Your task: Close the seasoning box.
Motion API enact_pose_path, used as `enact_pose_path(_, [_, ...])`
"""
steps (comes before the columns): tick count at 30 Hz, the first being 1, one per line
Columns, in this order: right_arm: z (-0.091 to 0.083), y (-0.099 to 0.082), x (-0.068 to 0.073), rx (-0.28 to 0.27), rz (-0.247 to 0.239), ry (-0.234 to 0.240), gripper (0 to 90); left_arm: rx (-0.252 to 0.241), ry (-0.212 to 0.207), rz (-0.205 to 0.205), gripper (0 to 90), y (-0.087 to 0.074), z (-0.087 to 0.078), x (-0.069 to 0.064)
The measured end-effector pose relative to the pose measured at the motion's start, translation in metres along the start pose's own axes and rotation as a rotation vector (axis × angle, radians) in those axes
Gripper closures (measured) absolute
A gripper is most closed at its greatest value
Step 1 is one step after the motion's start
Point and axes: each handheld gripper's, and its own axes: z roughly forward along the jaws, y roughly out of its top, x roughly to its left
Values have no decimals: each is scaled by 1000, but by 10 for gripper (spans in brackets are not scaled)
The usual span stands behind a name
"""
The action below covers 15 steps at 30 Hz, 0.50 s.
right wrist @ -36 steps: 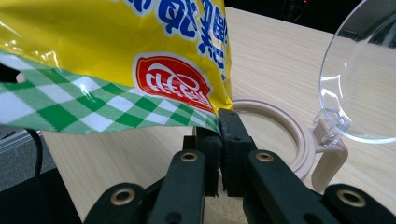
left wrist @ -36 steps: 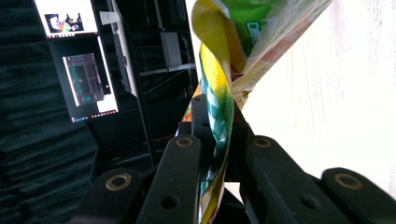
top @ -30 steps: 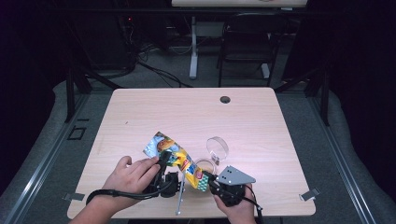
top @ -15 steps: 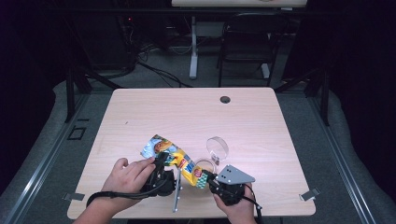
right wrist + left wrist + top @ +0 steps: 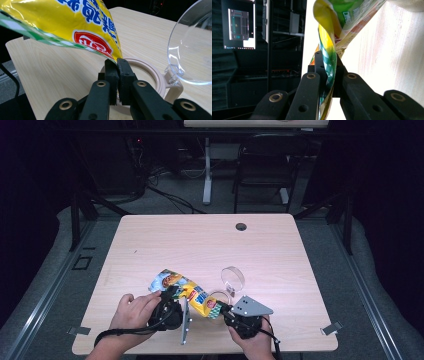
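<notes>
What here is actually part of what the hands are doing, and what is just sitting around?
In use:
- snack bag, held off the table
- left gripper, shut on the bag's edge
- right gripper, shut on the bag's corner
- beige container with its clear lid flipped open, right beside the bag

Lying about:
- table
- chair beyond the table

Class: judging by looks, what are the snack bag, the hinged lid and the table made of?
Snack bag: seemingly thin glossy plastic film; it twists and creases, printed. Hinged lid: clear hard plastic, probably; see-through with glints. Table: pale wood-grain surface, matte, perhaps laminate.
</notes>
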Motion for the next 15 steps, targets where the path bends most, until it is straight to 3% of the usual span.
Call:
enact_pose_path(10, [0,0,0,-11,2,2,869,-15,-18,-42,879,-6,1,-1])
enact_pose_path(15, [0,-1,-3,-23,22,12,815,-15,-36,-44,880,-8,1,-1])
